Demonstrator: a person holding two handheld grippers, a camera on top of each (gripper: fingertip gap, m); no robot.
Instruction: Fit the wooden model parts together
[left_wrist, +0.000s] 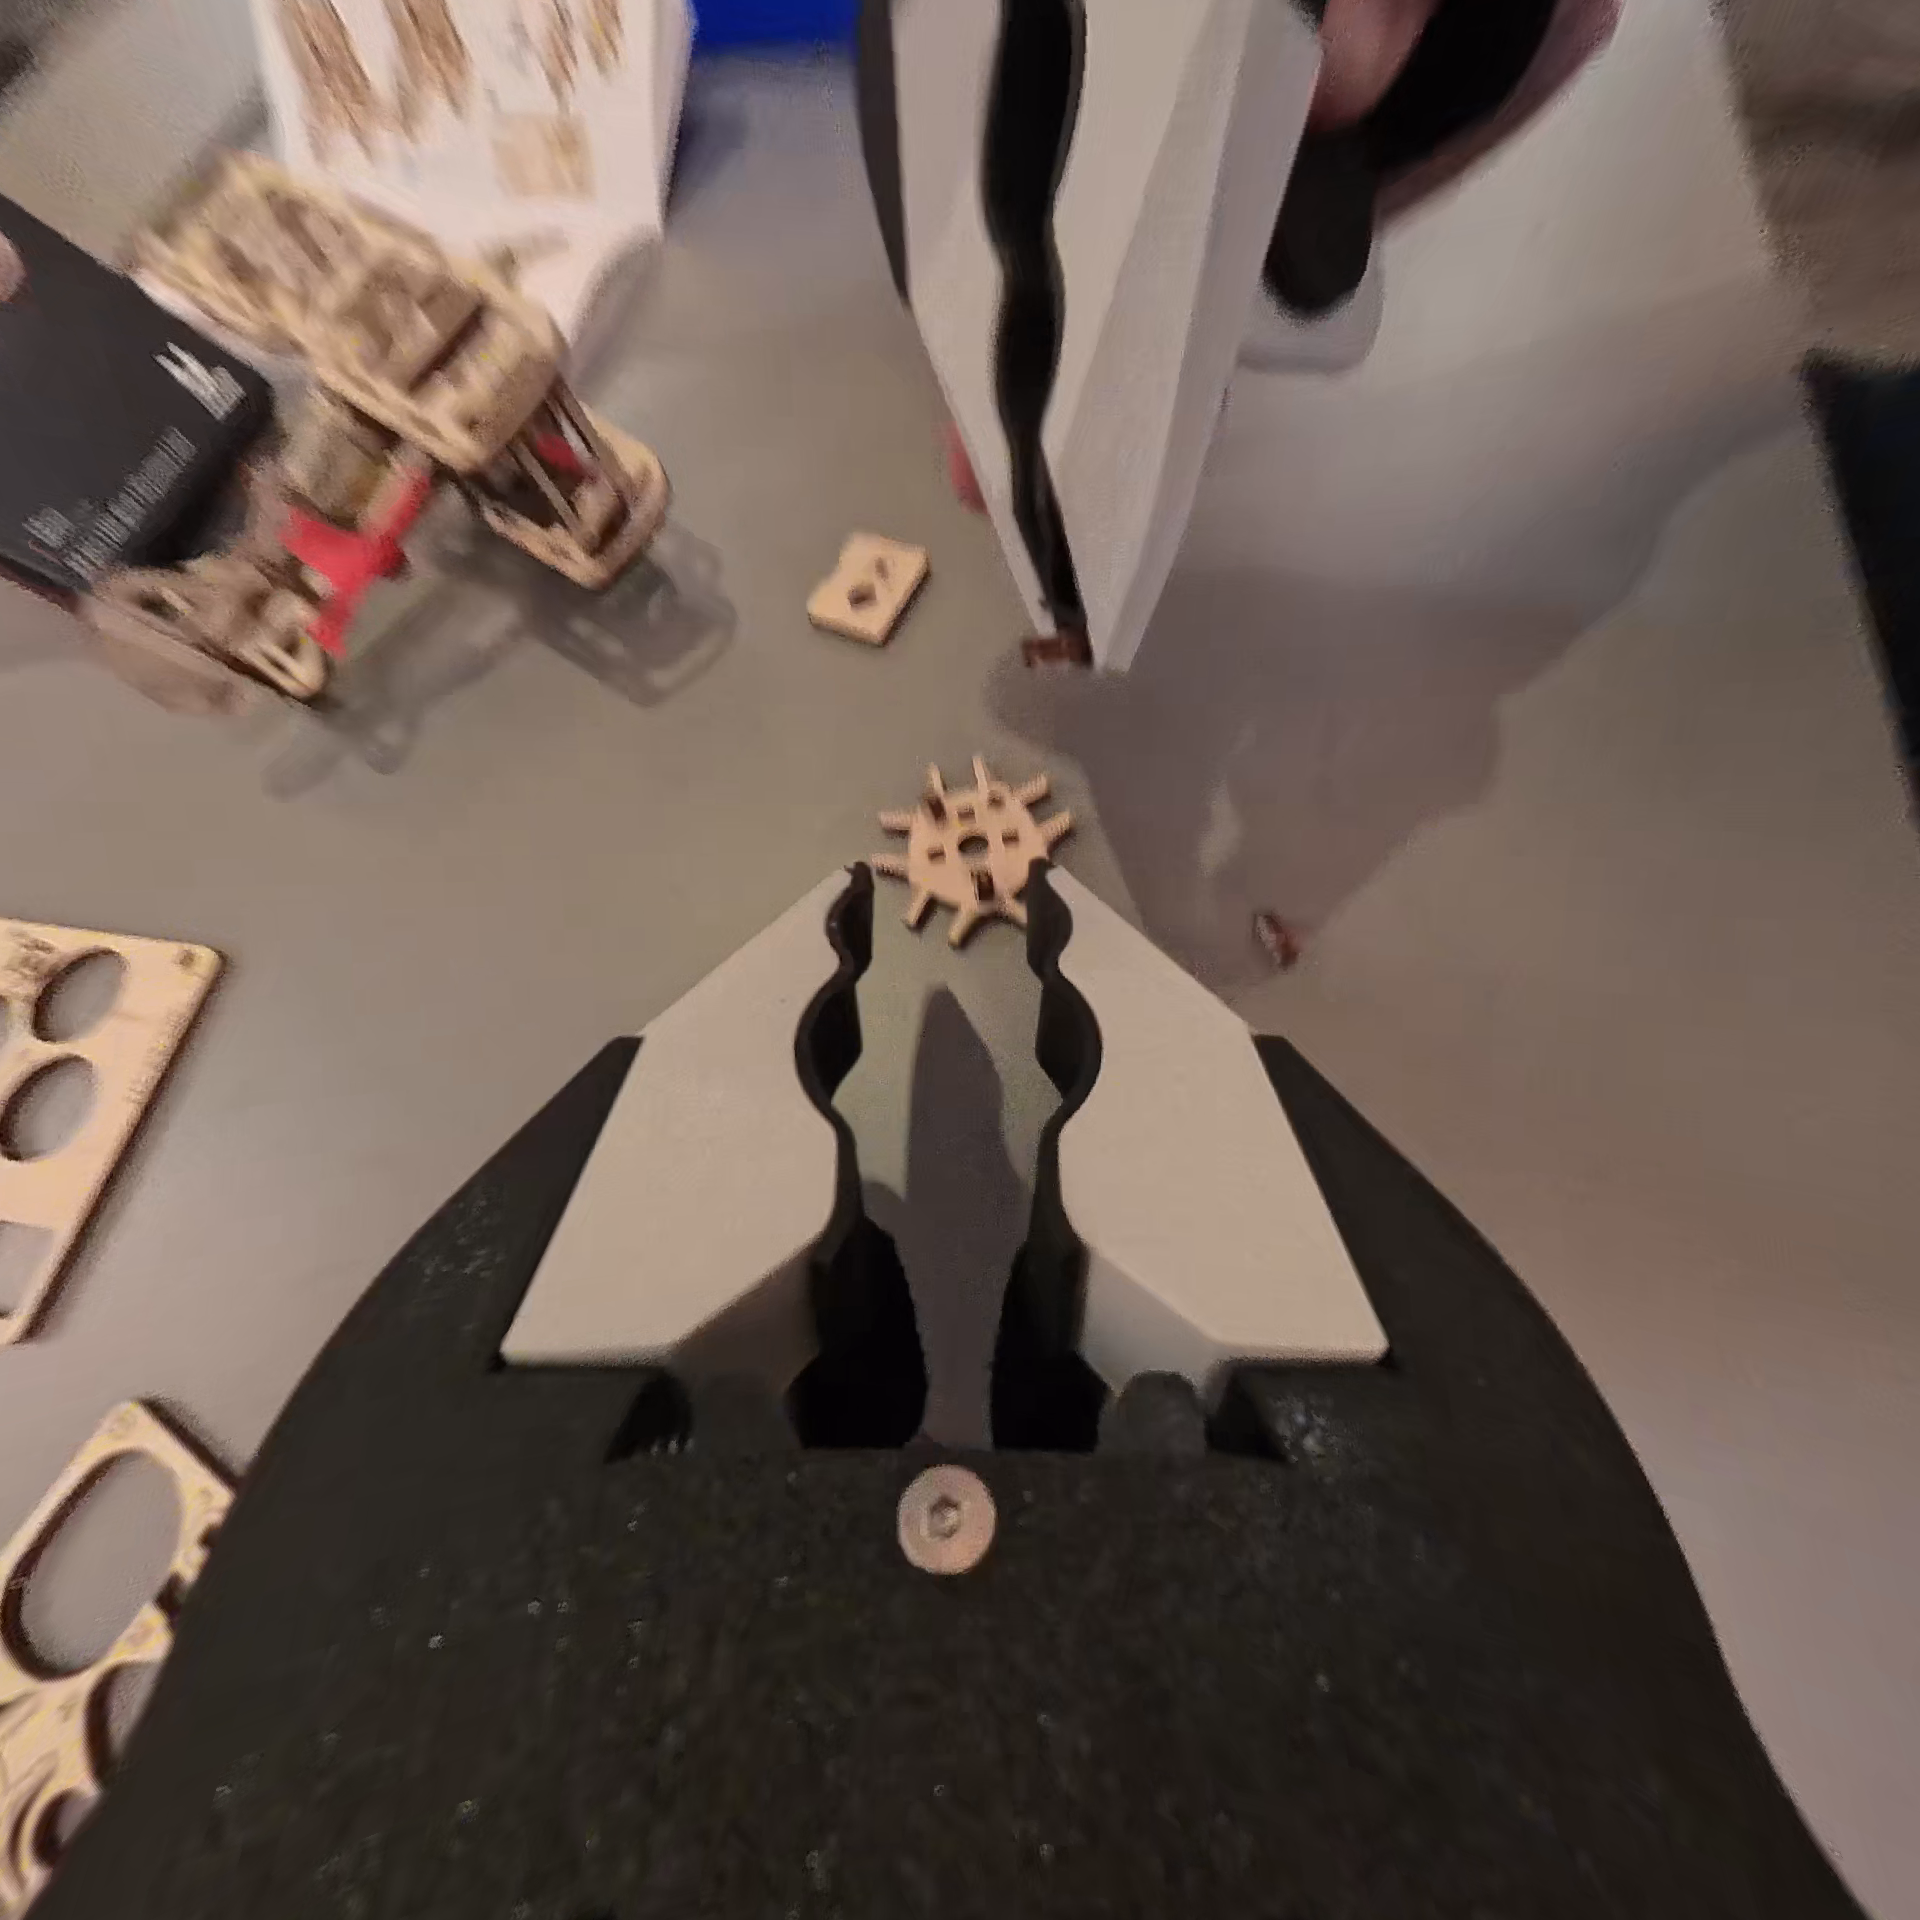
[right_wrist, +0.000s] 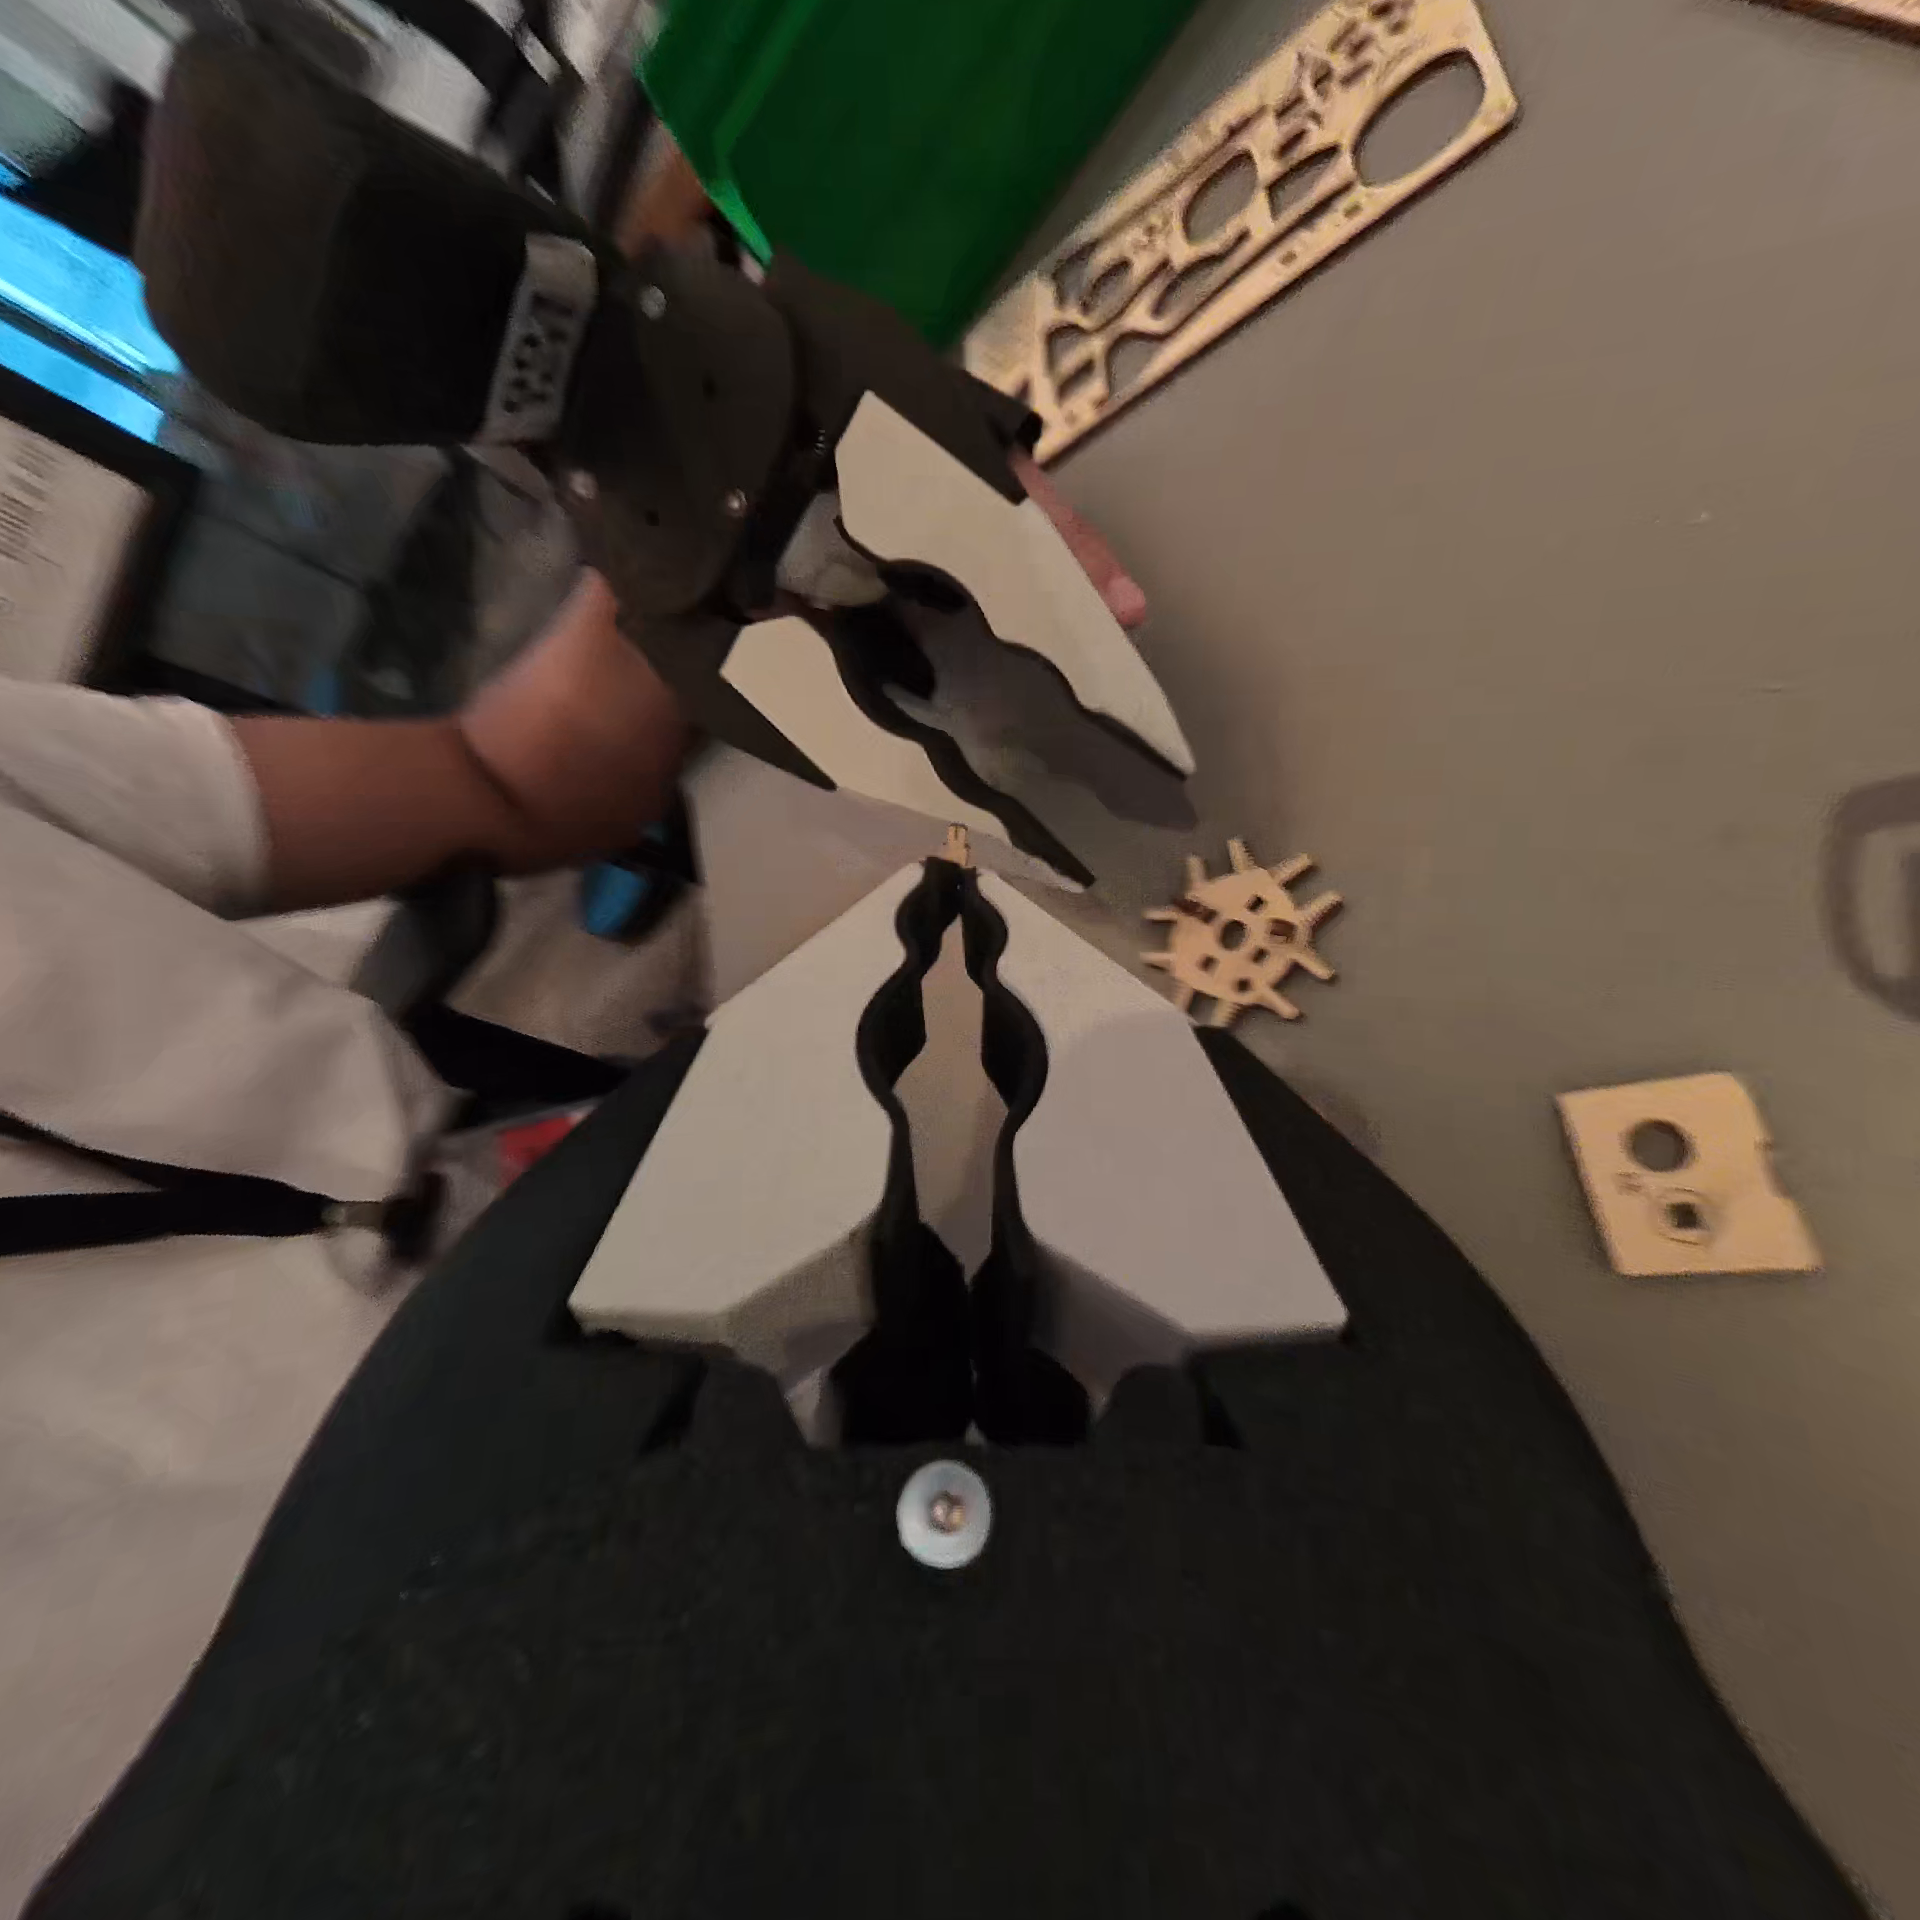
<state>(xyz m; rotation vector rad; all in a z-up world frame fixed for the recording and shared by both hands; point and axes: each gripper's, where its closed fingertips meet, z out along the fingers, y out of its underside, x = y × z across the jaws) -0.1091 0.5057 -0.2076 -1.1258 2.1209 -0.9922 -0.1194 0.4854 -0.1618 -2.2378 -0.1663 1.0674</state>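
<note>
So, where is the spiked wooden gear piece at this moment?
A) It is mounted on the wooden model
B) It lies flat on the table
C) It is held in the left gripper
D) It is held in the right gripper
B: the spiked gear piece lies flat on the grey table, just ahead of the open left gripper, and neither gripper holds it.

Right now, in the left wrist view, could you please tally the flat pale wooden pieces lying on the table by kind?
Toothed wheel: 1
Small square plate: 1
Punched-out sheets: 2
Total: 4
</note>
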